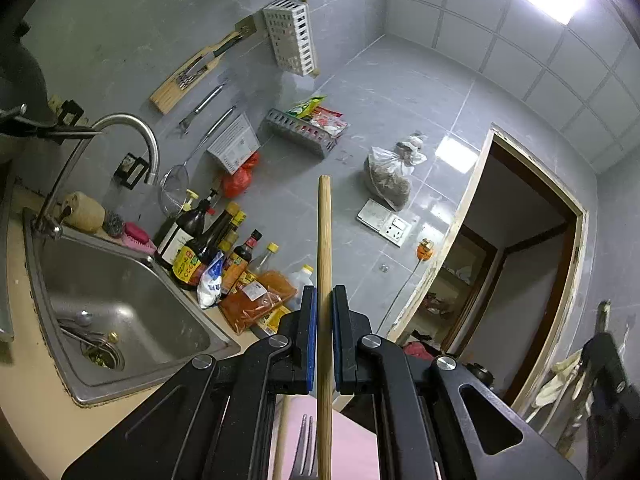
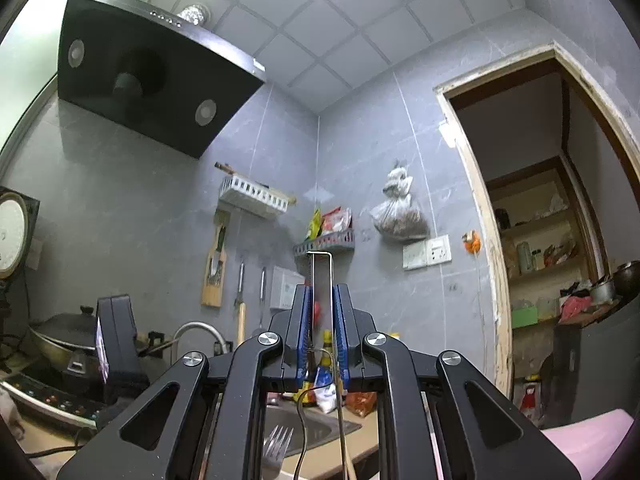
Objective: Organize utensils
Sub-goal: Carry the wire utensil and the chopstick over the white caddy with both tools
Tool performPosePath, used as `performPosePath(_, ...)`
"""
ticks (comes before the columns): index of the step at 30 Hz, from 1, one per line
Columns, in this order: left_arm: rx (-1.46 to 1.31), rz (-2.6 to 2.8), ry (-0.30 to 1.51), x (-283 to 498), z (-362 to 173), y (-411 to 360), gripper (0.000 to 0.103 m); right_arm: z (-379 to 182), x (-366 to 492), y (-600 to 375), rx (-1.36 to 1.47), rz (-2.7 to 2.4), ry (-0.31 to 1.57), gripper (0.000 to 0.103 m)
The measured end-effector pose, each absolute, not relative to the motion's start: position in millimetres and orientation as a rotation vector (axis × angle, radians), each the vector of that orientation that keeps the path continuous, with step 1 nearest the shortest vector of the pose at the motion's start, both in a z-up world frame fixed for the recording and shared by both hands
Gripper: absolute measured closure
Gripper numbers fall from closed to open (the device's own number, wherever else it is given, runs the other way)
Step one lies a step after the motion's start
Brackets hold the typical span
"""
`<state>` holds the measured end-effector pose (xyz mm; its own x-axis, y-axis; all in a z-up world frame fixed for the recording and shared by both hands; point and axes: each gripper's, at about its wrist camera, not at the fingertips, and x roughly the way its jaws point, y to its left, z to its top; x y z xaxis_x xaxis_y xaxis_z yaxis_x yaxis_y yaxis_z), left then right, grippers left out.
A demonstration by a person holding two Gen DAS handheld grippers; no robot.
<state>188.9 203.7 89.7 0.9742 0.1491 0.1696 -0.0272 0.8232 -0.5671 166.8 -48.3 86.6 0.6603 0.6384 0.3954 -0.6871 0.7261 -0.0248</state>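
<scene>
My left gripper (image 1: 324, 294) is shut on a long wooden handle (image 1: 324, 240) that stands upright between its blue pads and reaches well past the fingertips. Below it lie a fork (image 1: 304, 448) and a second wooden handle (image 1: 282, 436) against a pink surface (image 1: 352, 448). My right gripper (image 2: 322, 292) is shut on a flat metal utensil handle (image 2: 322, 276) that pokes up past the fingertips; thin wire loops (image 2: 320, 392) hang from it below the jaws. A fork (image 2: 276, 446) shows under the right gripper. The right gripper also shows at the edge of the left wrist view (image 1: 604, 364).
A steel sink (image 1: 116, 304) with a curved tap (image 1: 132, 136) sits at the left. Sauce bottles (image 1: 212, 240) and packets (image 1: 256, 300) crowd the counter beside it. A white wall basket (image 1: 290, 36), knife block (image 1: 188, 72) and strainer (image 1: 174, 192) hang on the wall. A doorway (image 2: 532, 220), range hood (image 2: 152, 72).
</scene>
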Motion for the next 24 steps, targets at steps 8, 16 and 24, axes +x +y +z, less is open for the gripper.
performPosePath(8,-0.636,0.077,-0.187,193,81,208,0.098,72,172,-32,0.059,0.720,-0.365,0.093)
performPosePath(16,-0.654,0.074,-0.167,193,76,208,0.098,59,172,-24,0.003,0.690,-0.348,0.093)
performPosePath(24,-0.512,0.092,-0.171,190,75,181,0.098,57,178,-32,0.023,0.665,-0.332,0.092)
